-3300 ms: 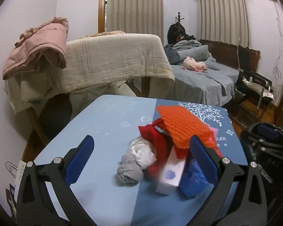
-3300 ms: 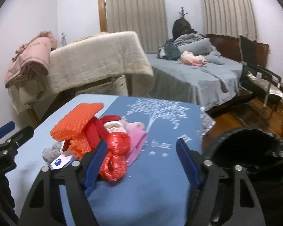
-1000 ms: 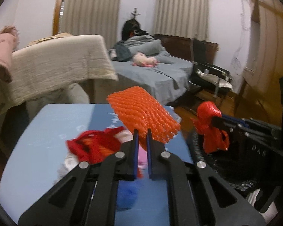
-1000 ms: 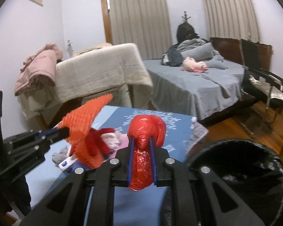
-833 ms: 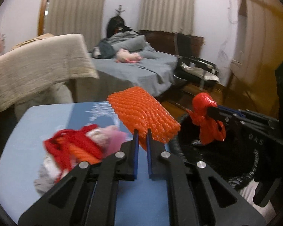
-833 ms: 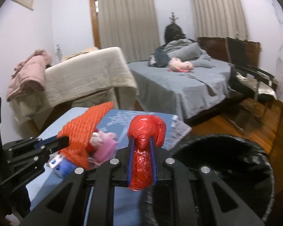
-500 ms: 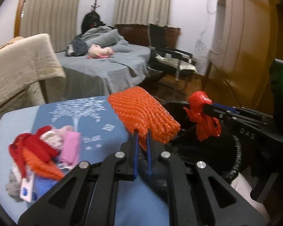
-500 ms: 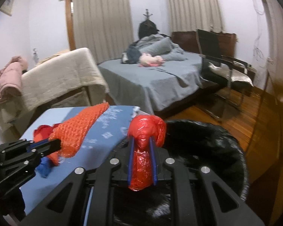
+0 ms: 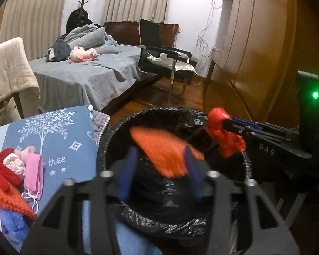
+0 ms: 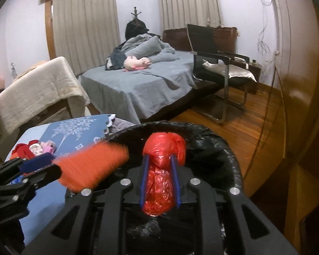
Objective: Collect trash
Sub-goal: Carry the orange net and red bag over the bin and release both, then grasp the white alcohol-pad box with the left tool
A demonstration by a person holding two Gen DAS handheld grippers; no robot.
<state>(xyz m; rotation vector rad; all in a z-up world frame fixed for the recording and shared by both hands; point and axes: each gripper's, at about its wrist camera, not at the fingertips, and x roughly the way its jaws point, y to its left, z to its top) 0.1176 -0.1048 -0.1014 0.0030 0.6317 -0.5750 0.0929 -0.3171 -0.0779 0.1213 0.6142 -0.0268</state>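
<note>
Now, left gripper [image 9: 159,170]: jaws just spread, blurred orange foam net [image 9: 163,148] loose above bin [image 9: 108,140].
Right gripper [image 10: 159,182]: easing apart, red bag [image 10: 161,170] between pads.

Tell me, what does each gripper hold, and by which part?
Left gripper: nothing; jaws just opened, the orange net falls into the bin. Right gripper: red bag between its opening jaws, mid-body.
</note>
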